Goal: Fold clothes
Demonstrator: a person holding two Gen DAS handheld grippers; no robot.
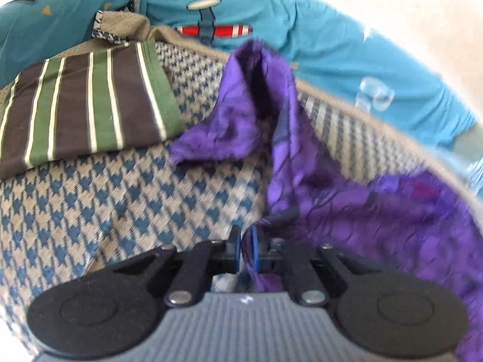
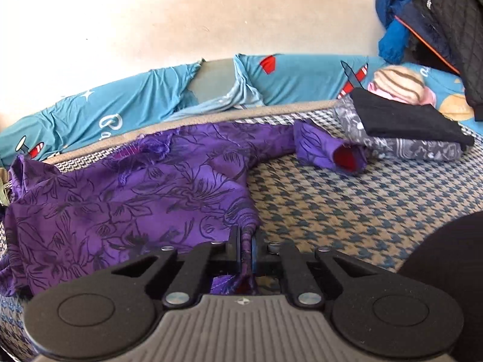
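The left gripper points down at the bed, and its two blue pads are closed tight on a pinch of the purple top. From there the cloth goes up and away in a loose fold, and more of it lies off to the right, where the picture is blurry. The right gripper also points down, and its pads are squeezed on another bunch of the same purple top. The top has dark flower lines on it and lies spread out on the checked mat, to the left of that gripper. One sleeve reaches to the right, and its open end shows red inside. Just past the sleeve sits a folded grey pile with a black cloth on top. In the left view, a folded striped shirt rests on the mat to the left of the purple top. A blue sheet with little planes runs along behind the mat. A dark jacket hangs at the far right corner.
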